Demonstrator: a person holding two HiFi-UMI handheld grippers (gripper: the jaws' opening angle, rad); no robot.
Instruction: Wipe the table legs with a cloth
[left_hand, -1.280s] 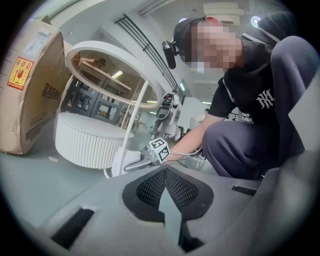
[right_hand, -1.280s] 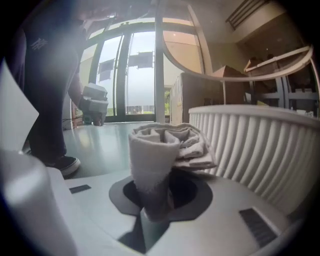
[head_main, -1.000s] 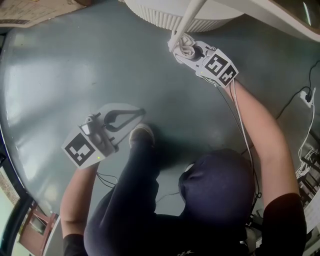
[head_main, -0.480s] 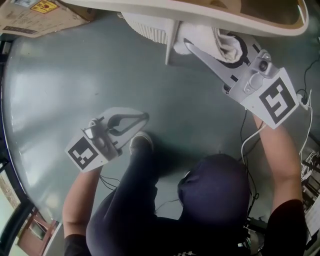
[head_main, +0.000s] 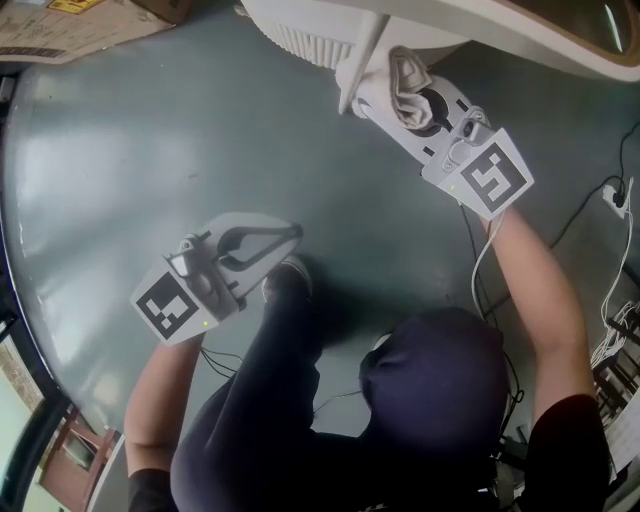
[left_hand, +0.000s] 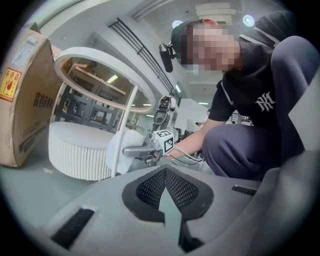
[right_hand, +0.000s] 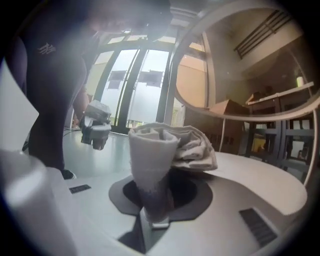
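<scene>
Head view: cloth (head_main: 405, 78) beside table leg (head_main: 362, 50), slanting up-right.

Grey floor (head_main: 150, 160), white ribbed drum (head_main: 303, 40) and thin table leg (head_main: 364, 55) standing on it, cardboard box (head_main: 70, 25) at left

the soft white bunched-up cloth (head_main: 408, 72) is pinched tight in the jaws of the right tongs (head_main: 372, 92). it is folded and lumpy, and one fat roll of it sticks up past the tips. the thin white round table leg (head_main: 363, 55) leans a bit, right at those tips. the cloth is pressed on the low part of the leg.
</scene>
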